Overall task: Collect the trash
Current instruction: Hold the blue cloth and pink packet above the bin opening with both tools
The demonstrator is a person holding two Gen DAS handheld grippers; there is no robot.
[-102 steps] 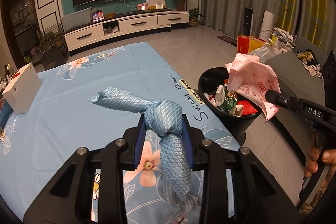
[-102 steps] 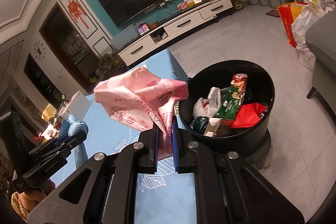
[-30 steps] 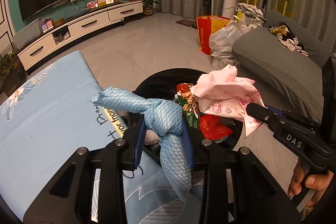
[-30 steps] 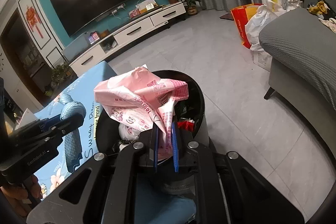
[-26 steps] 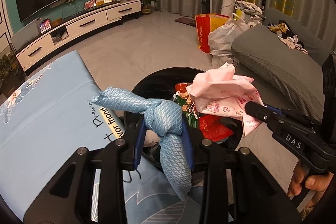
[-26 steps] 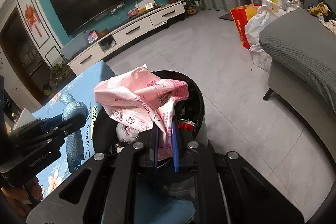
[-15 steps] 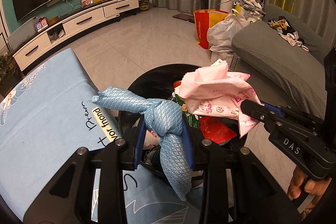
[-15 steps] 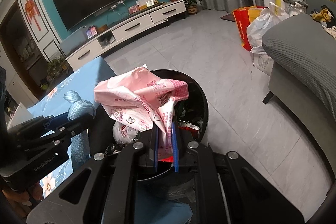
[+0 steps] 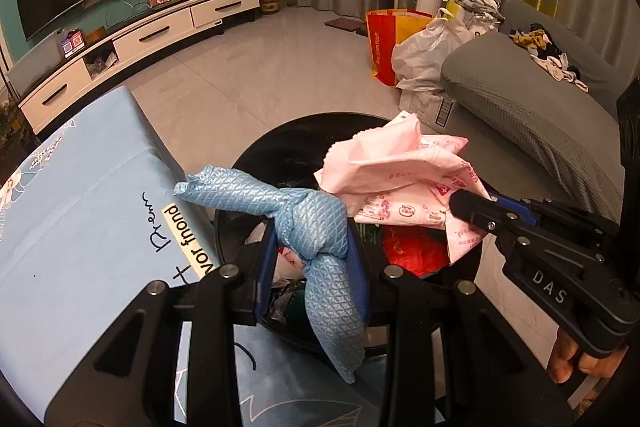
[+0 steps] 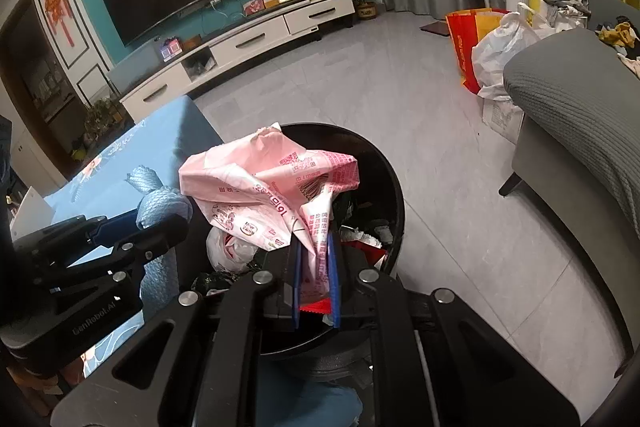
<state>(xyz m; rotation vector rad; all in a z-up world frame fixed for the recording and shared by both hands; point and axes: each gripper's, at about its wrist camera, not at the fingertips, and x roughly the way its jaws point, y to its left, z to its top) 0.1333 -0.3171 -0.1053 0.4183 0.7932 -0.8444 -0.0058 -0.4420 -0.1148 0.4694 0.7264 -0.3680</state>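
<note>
My left gripper (image 9: pixel 314 259) is shut on a knotted light-blue textured cloth (image 9: pixel 316 223), held over the near rim of a round black trash bin (image 9: pixel 280 147) that holds wrappers and a red bag. The right gripper (image 10: pixel 316 275) is shut on a crumpled pink printed wrapper (image 10: pixel 272 187), hanging above the same bin (image 10: pixel 384 179). In the left wrist view the right gripper (image 9: pixel 468 203) reaches in from the right with the pink wrapper (image 9: pixel 400 179). From the right wrist camera, the left gripper (image 10: pixel 160 223) and blue cloth (image 10: pixel 164 203) show at the left.
A table with a light-blue flowered cloth (image 9: pixel 80 195) borders the bin on the left. A grey sofa (image 9: pixel 532 115) stands to the right, with a red-yellow bag (image 9: pixel 384 43) and white plastic bags (image 9: pixel 424 55) behind it. A white TV cabinet (image 10: pixel 248 43) lines the far wall.
Both grippers have drifted further over the bin, which now lies more directly beneath them. Each keeps the same hold on its item.
</note>
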